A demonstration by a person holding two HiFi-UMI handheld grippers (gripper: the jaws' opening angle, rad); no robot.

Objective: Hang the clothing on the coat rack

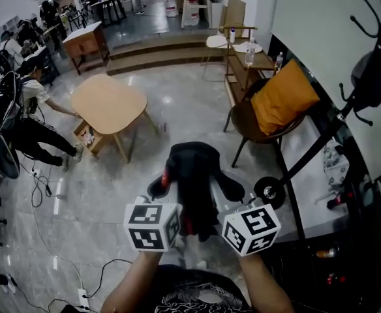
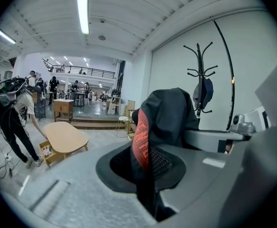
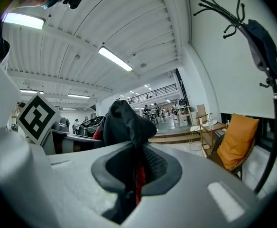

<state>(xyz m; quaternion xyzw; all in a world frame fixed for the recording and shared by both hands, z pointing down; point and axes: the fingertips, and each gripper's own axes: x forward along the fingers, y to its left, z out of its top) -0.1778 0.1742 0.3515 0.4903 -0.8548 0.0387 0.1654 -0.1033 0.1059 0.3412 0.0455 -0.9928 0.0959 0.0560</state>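
A black garment with red trim [image 1: 194, 175] hangs bunched between both grippers, held up in front of me. My left gripper [image 1: 164, 194] is shut on its left part, and the cloth fills the jaws [image 2: 148, 175]. My right gripper [image 1: 233, 197] is shut on the right part, with black and red cloth pinched in it [image 3: 133, 179]. The black coat rack [image 1: 347, 106] stands to the right by the white wall, its round base [image 1: 269, 191] on the floor. A dark item [image 1: 373, 77] hangs on one hook. The rack's hooks [image 2: 202, 65] show beyond the garment, and they rise up and to the right [image 3: 233, 18].
A chair with an orange cushion [image 1: 283, 96] stands just left of the rack. A white low bench [image 1: 311, 175] runs along the wall below the rack. A wooden table [image 1: 109, 103] and a bending person [image 1: 27, 109] are farther left. Steps rise at the back.
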